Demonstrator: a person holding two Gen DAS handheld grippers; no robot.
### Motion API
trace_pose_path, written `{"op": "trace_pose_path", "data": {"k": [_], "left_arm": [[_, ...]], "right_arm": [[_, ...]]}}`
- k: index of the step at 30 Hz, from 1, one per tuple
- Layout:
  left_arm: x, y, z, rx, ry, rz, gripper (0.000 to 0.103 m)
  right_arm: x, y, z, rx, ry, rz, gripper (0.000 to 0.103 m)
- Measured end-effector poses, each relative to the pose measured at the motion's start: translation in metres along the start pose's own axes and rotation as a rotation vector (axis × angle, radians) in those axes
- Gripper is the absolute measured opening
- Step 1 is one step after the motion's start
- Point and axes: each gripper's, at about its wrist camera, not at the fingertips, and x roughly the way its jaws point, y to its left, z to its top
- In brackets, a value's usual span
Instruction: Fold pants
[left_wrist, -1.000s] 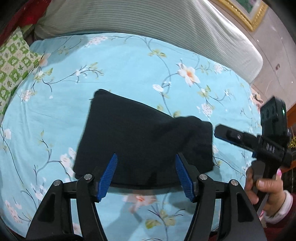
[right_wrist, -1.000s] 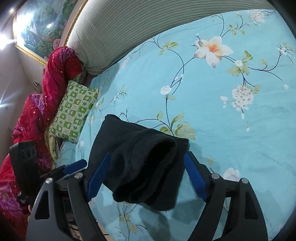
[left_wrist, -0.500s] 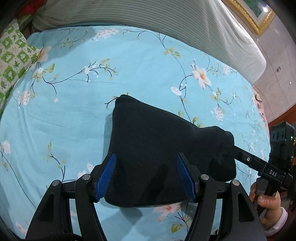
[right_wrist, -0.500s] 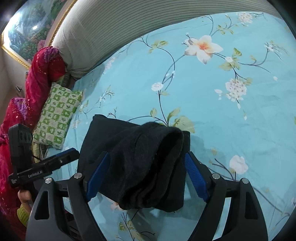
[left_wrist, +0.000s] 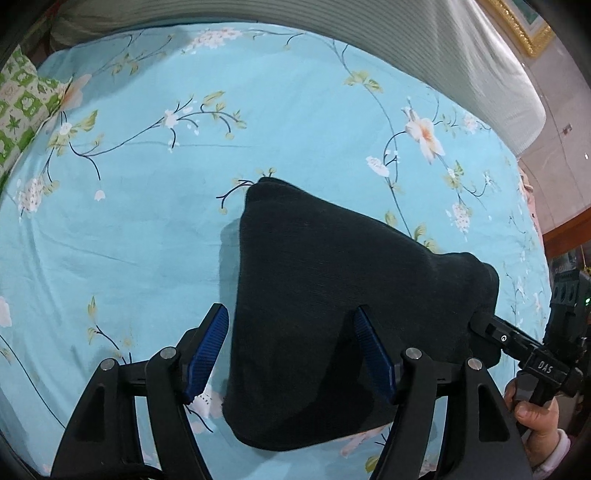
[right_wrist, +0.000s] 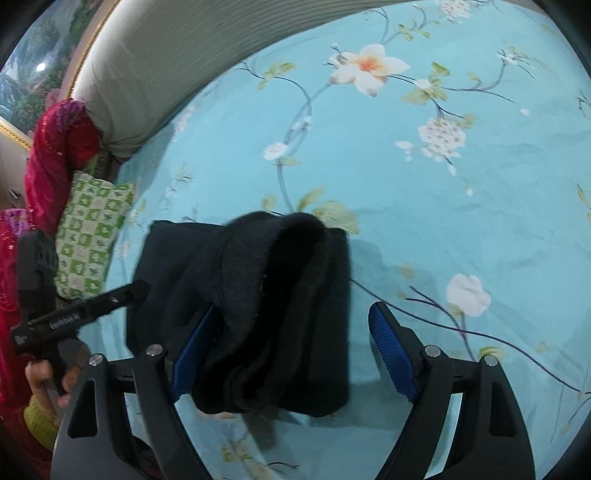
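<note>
Now noted black pants (left_wrist: 332, 314), thick soft knit, floppy, lay folded near bed's (left_wrist: 147, 221) front edge. I judged doubled edge best hold. Left gripper (left_wrist: 291, 347) spread around pants, right gripper (right_wrist: 295, 350) spread too, fabric draped between.

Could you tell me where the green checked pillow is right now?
The green checked pillow lies at the bed's left edge in the right wrist view, beside the red blanket, left of the black pants.
</note>
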Motion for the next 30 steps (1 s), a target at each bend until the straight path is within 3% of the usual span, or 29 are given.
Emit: {"op": "trace_pose_path", "data": {"k": [12,17,26,30], "left_arm": [[0.014,0.015,0.002,-0.055,0.032,-0.015,0.077],[0.016,0.019,0.002,-0.058,0.044,-0.028,0.078],[0.043,0.053,-0.005,-0.219,0.081,-0.113,0.078],[0.044,0.049,-0.004,-0.187,0.074,-0.107,0.074]], "right_arm": [[0.012,-0.015,-0.003,0.000,0.000,0.011,0.084],[0.012,-0.013,-0.002,0.018,0.012,0.081,0.084],[0.025,-0.012,-0.009,0.029,0.067,0.175,0.076],[0.032,-0.015,-0.009,0.041,0.085,0.204,0.076]]}}
